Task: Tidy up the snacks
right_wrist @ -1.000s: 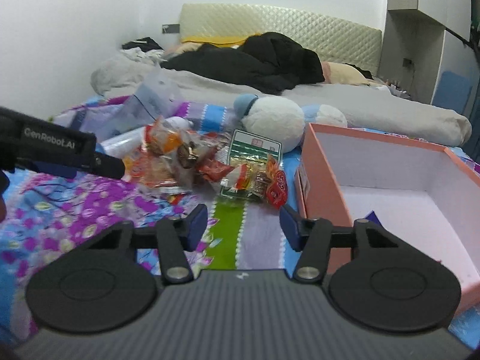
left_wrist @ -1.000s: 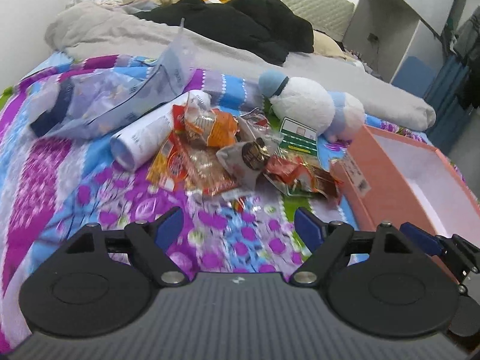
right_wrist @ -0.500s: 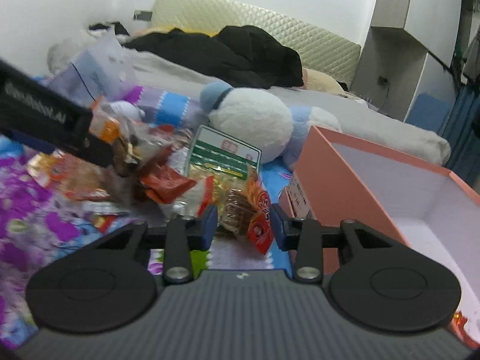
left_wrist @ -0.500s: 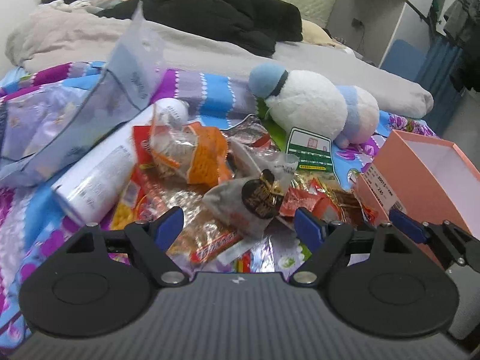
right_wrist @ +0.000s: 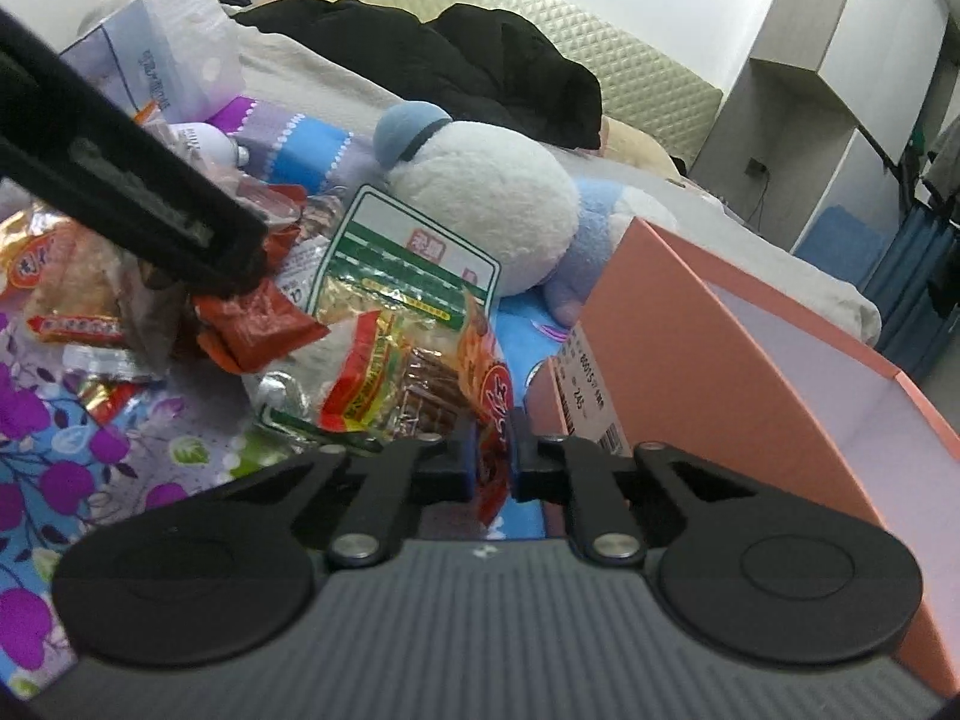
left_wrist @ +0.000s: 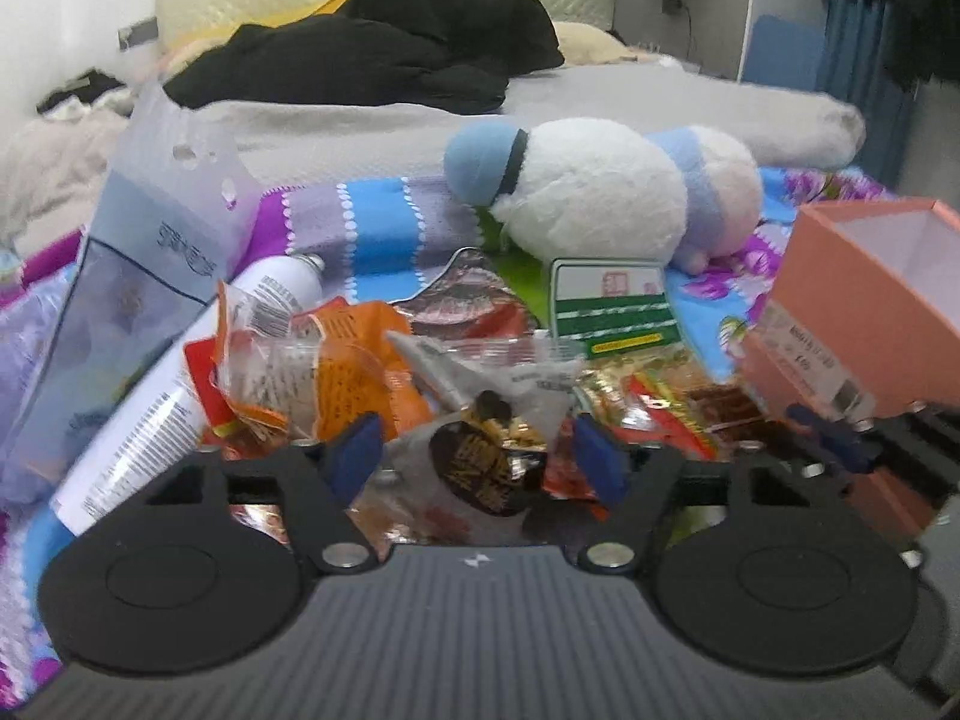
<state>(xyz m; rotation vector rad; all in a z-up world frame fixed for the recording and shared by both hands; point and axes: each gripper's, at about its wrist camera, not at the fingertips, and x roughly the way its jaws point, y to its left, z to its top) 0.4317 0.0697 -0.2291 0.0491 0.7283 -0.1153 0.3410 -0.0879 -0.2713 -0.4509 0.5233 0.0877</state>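
Two handheld tools work a heap of snack packets on a flowered bed (right_wrist: 54, 420). The right tool (right_wrist: 493, 471) has just been closing, and its jaws now pinch the thin red edge of a clear biscuit packet (right_wrist: 414, 384) straight ahead of it. The open pink box (right_wrist: 690, 324) stands just to its right. The left tool (left_wrist: 477, 459), jaws narrowing but not yet gripping, straddles a grey packet with a brown label (left_wrist: 480, 468). With so little edge held, the biscuit packet may slip or drag neighbouring packets when lifted.
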